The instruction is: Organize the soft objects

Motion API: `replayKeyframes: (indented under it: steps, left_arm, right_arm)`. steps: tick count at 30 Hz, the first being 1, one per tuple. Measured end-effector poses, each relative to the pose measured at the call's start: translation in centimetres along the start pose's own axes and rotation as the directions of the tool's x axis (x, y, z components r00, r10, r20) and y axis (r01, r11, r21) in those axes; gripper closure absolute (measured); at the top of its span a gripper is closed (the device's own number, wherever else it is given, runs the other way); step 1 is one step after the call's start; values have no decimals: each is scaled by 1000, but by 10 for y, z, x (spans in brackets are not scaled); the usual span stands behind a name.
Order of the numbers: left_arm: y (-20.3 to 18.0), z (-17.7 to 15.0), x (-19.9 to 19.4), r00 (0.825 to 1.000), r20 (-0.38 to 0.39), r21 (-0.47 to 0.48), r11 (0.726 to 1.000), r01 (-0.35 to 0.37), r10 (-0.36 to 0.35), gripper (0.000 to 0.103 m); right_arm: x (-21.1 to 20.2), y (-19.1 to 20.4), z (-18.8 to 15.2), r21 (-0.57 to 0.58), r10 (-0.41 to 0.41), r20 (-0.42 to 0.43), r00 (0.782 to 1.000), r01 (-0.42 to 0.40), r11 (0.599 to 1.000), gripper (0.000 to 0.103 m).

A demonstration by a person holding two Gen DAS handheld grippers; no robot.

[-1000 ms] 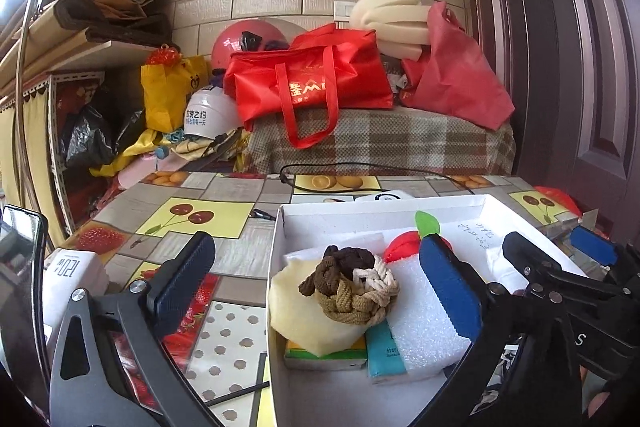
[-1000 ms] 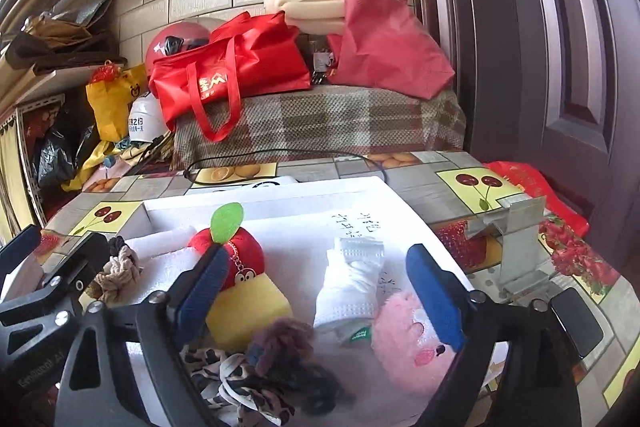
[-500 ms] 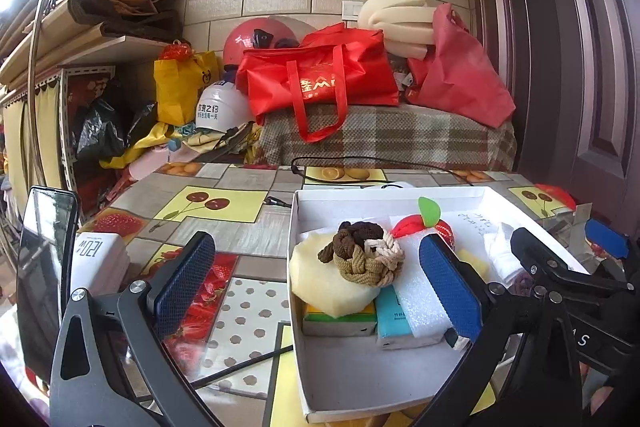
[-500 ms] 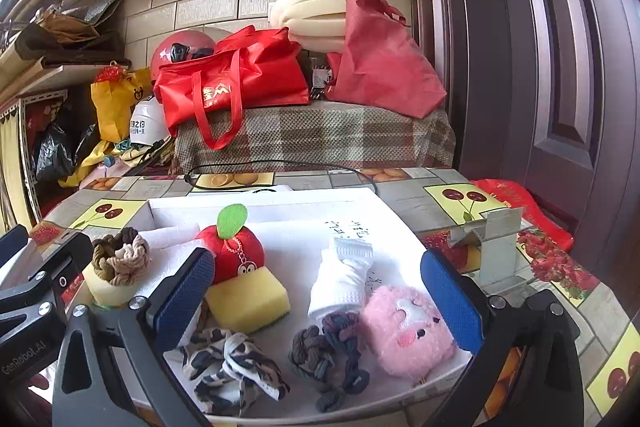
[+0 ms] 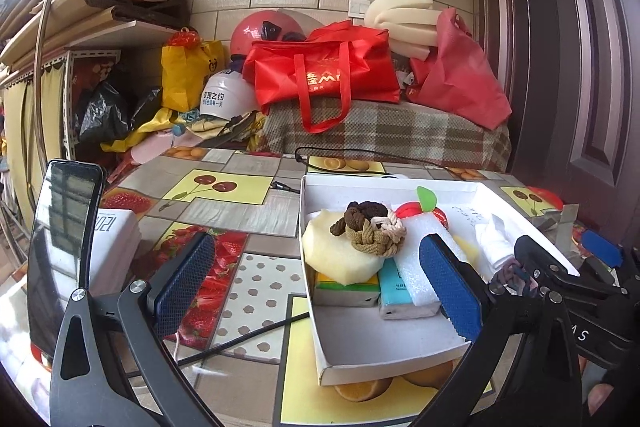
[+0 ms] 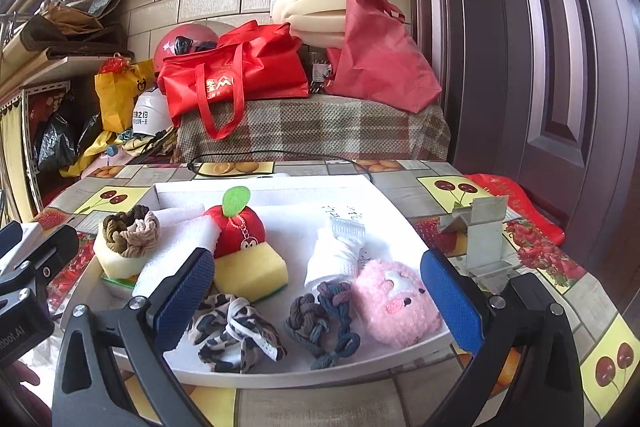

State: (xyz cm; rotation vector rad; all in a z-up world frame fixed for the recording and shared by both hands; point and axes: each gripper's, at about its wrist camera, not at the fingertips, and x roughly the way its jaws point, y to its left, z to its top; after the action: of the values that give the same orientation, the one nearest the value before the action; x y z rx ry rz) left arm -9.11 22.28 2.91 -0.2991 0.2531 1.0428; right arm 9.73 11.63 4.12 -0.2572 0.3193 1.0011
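Observation:
A white box [image 5: 384, 359] [image 6: 280, 373] on the table holds soft things. In the right wrist view: a pink plush [image 6: 394, 301], a white sock [image 6: 336, 255], a dark braided scrunchie [image 6: 320, 323], a leopard cloth [image 6: 234, 335], a yellow sponge [image 6: 250, 271], a red apple plush [image 6: 238, 231]. A brown braided scrunchie [image 5: 372, 233] lies on a pale foam pad [image 5: 336, 253]. My left gripper [image 5: 320, 283] is open and empty at the box's near left. My right gripper [image 6: 316, 291] is open and empty, just in front of the box.
A phone [image 5: 64, 243] stands at the left beside a white block [image 5: 114, 247]. A black cable [image 5: 240, 335] runs across the fruit-patterned tablecloth. A metal stand [image 6: 478, 239] is right of the box. Red bags [image 6: 236, 79] and helmets are piled behind.
Both grippers have drawn back from the box and stayed open. More of the table and the box's near edge shows now.

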Motion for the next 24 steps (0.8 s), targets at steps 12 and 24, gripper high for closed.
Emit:
replayKeyframes:
  steps: [12, 24]
  left_arm:
    - [7, -10, -31, 1000, 2, 9, 1000, 15, -15, 0]
    - [-5, -28, -71, 999, -36, 93, 996, -5, 8, 0]
  right_arm:
    - [-26, -7, -12, 17, 2, -4, 1000, -2, 1000, 0]
    - [-57, -22, -28, 49, 33, -73, 997, -30, 998, 0]
